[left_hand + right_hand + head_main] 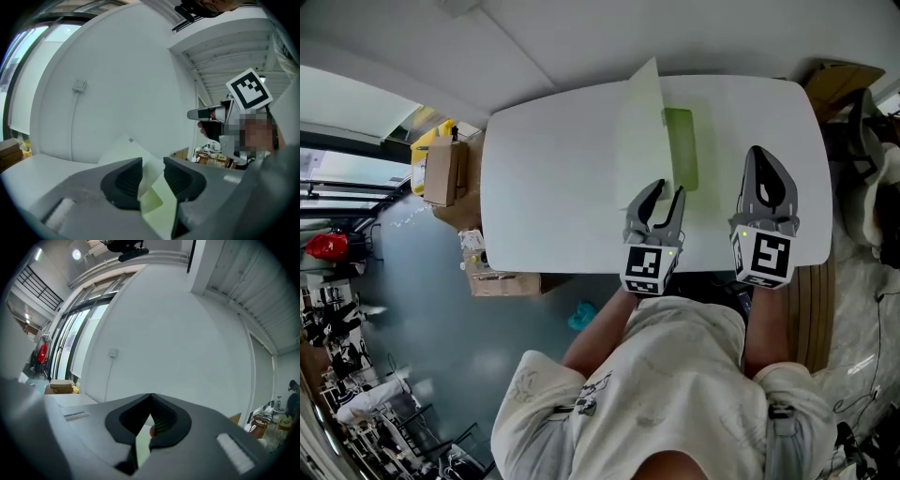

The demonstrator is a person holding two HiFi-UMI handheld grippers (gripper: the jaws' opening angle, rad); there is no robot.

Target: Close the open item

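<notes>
While its cover [641, 127] stands raised, pale green folder [680, 155], on white table [548, 187]

Cardboard box [442, 172] beside white table [553, 206]

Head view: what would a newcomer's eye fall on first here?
A pale green folder lies open on the white table, with one leaf standing up. The left gripper is at its near edge, jaws apart around that leaf without pressing it. The right gripper is just to the right, jaws together.
</notes>
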